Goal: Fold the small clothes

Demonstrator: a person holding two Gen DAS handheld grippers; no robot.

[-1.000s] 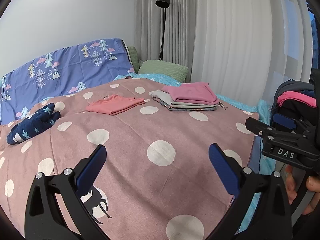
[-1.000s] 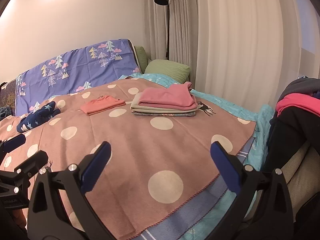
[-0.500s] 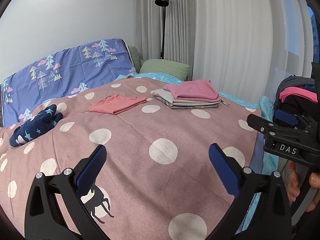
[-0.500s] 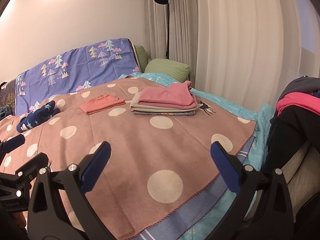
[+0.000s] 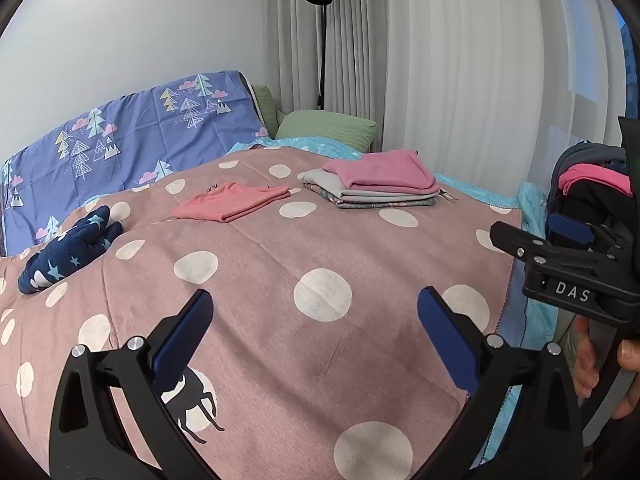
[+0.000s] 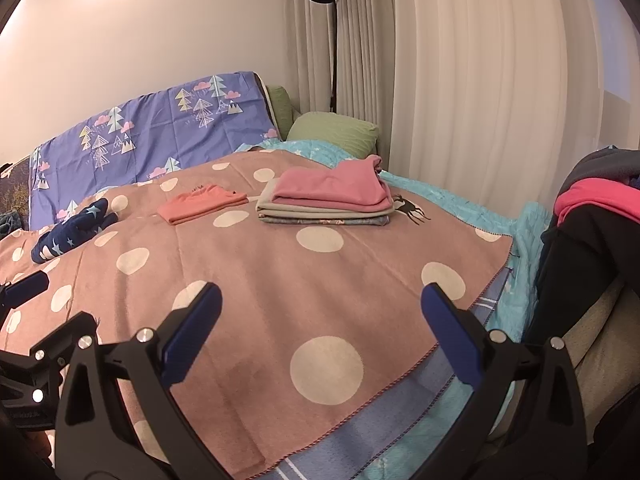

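While both grippers point(image 5: 312, 328) point(image 6: 320, 320) gape, folded stack point(image 5: 376, 184) lies beyond.

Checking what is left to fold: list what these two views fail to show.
1. Lower layers of the folded stack: only edges show under the pink top piece; garment types unreadable.
2. Clothes pile at right: cut by the frame edge and the right gripper in the left view; count unknown.
3. Navy star garment: bunched, type unclear.
4. Print on the coral garment: too small.
5. Left gripper is open, empty.
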